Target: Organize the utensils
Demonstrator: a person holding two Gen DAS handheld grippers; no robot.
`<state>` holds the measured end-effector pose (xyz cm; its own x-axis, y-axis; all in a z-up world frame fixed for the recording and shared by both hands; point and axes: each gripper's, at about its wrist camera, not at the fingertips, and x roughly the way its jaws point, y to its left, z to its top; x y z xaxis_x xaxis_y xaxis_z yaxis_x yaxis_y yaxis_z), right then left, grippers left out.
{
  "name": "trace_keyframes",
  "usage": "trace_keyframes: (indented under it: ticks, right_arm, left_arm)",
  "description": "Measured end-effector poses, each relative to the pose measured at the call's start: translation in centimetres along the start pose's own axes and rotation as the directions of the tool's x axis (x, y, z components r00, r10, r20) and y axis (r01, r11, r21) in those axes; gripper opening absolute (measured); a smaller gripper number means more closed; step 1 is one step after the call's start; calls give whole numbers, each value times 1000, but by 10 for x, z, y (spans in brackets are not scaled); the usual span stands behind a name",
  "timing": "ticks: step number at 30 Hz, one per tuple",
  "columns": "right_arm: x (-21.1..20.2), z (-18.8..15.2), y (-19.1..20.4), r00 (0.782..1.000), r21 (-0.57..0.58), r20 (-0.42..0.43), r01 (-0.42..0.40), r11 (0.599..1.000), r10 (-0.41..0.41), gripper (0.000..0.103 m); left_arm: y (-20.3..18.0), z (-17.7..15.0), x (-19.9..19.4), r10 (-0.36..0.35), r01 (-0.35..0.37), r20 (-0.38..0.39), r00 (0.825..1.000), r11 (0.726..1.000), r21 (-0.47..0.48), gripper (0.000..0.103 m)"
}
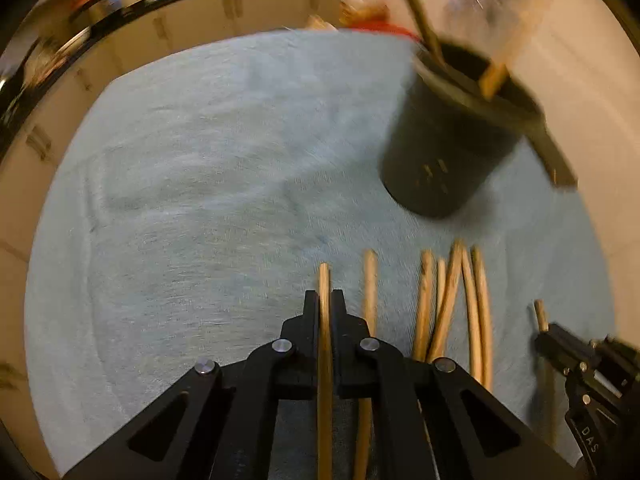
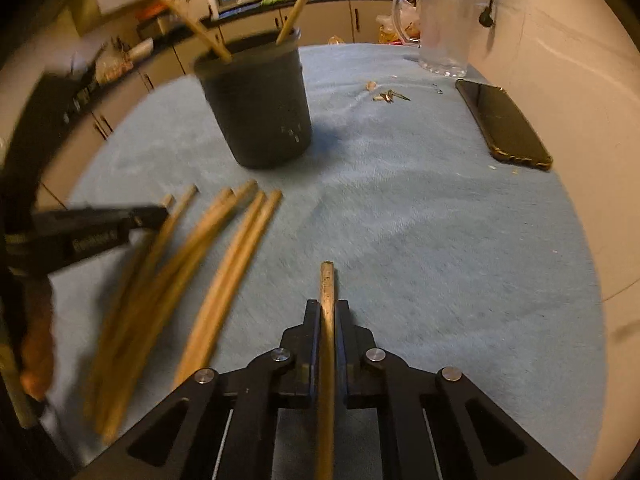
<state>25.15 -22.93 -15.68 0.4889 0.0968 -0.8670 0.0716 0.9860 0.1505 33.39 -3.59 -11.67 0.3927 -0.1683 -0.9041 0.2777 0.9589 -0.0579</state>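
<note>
My left gripper [image 1: 324, 298] is shut on a wooden chopstick [image 1: 323, 280] that sticks out past its tips, over the blue cloth. My right gripper [image 2: 328, 308] is shut on another wooden chopstick [image 2: 327, 280]. A dark round holder [image 1: 448, 136] with two chopsticks in it stands ahead on the right; it also shows in the right wrist view [image 2: 258, 108]. Several loose chopsticks [image 1: 452, 304] lie on the cloth beside my left gripper, and they show in the right wrist view [image 2: 224, 248]. The right gripper shows at the lower right of the left wrist view [image 1: 560, 340], the left gripper at the left of the right wrist view [image 2: 152, 216].
A blue cloth [image 2: 420, 232] covers the table. A black phone [image 2: 504, 124] lies at the right edge. A clear glass jug [image 2: 440, 24] stands at the back right. Small metal bits [image 2: 390, 97] lie near it. A kitchen counter and cabinets are behind.
</note>
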Motion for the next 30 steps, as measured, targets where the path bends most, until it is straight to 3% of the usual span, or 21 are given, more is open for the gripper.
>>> trace_keyframes:
  ticks: [3, 7, 12, 19, 25, 30]
  right_arm:
    - [-31, 8, -4, 991, 28, 110, -76, 997, 72, 8]
    - [-85, 9, -5, 956, 16, 268, -126, 992, 117, 8]
    - [-130, -1, 7, 922, -16, 369, -124, 992, 121, 8]
    - [-173, -32, 18, 877, -37, 465, -117, 992, 121, 8]
    - [-196, -51, 27, 866, -62, 489, -90, 994, 109, 8]
    - [-210, -57, 24, 850, -58, 514, -103, 993, 118, 8]
  left_arm:
    - [19, -2, -47, -4, 12, 122, 993, 998, -67, 5]
    - [33, -20, -131, 52, -21, 322, 945, 995, -99, 5]
    - [51, -50, -178, 59, 2, 381, 923, 987, -158, 5]
    - [63, -105, -212, 83, 10, 433, 898, 978, -208, 6]
    - [62, -132, -233, 106, 16, 490, 865, 971, -239, 5]
    - [61, -136, -245, 77, 55, 510, 857, 970, -238, 5]
